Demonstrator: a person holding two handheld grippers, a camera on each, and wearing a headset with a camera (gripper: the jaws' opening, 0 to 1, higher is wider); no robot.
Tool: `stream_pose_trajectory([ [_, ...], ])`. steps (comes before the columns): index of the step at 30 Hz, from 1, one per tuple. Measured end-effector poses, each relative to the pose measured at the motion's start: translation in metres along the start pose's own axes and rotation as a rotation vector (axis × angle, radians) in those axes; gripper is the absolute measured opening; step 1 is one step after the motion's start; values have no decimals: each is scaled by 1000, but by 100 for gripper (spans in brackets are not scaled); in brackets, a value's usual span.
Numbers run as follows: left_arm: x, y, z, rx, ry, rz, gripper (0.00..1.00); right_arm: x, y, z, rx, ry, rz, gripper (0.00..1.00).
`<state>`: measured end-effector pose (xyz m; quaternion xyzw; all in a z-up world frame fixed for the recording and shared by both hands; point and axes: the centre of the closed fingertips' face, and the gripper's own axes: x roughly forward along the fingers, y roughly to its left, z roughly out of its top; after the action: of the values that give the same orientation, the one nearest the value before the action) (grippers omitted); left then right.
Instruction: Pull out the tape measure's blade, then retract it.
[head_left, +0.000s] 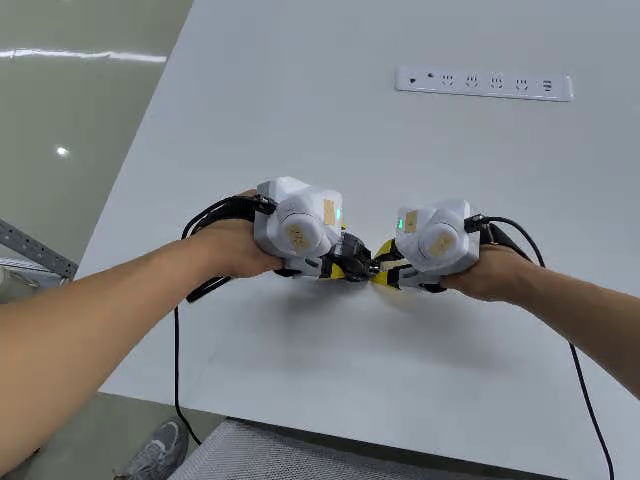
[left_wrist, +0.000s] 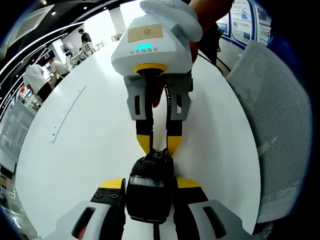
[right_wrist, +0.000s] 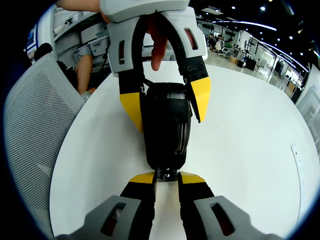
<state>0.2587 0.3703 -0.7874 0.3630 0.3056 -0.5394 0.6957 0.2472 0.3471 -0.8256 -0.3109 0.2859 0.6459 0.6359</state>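
Two grippers meet nose to nose over the near part of a white table (head_left: 400, 150), both off its surface. On the left, a bare forearm reaches in and its hand (head_left: 235, 248) holds the left gripper (left_wrist: 150, 184), a black cable (head_left: 200, 225) looping behind the wrist. This gripper's yellow-tipped jaws are clamped on either side of the tape measure (right_wrist: 167, 125), a black case held between them, its long side pointing toward the other gripper. Just right of it, the right gripper (right_wrist: 167, 178) has its jaws drawn nearly together on the blade tip (right_wrist: 166, 173), a small piece that sits right against the end of the case. A second hand (head_left: 490, 272) holds this gripper, and another black cable (head_left: 590, 400) trails off the near right edge of the table. Far to the right, a white power strip (head_left: 484, 83) lies flat, well apart from the grippers. A grey mesh chair (left_wrist: 280, 150) stands at the near edge.
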Motion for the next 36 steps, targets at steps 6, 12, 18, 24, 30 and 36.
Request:
stream_pose_trajectory([
  [6, 0, 0, 0, 10, 3, -2, 33, 1, 0, 0, -3, -1, 3, 13],
  [12, 1, -1, -1, 10, 8, -8, 32, 1, 0, 0, -12, -1, 11, 13],
  [18, -1, -2, -1, 2, 25, -11, 31, 1, 0, -1, -16, -7, 14, 12],
  [24, 0, 0, -2, -1, 22, -21, 31, -1, -1, -2, 9, -5, 6, 11],
  [30, 0, -1, -1, -3, 26, -17, 30, -4, -1, -5, 16, -12, 2, 11],
  [36, -1, -1, -1, -4, 32, -19, 30, -12, 0, -10, 14, -6, -3, 11],
])
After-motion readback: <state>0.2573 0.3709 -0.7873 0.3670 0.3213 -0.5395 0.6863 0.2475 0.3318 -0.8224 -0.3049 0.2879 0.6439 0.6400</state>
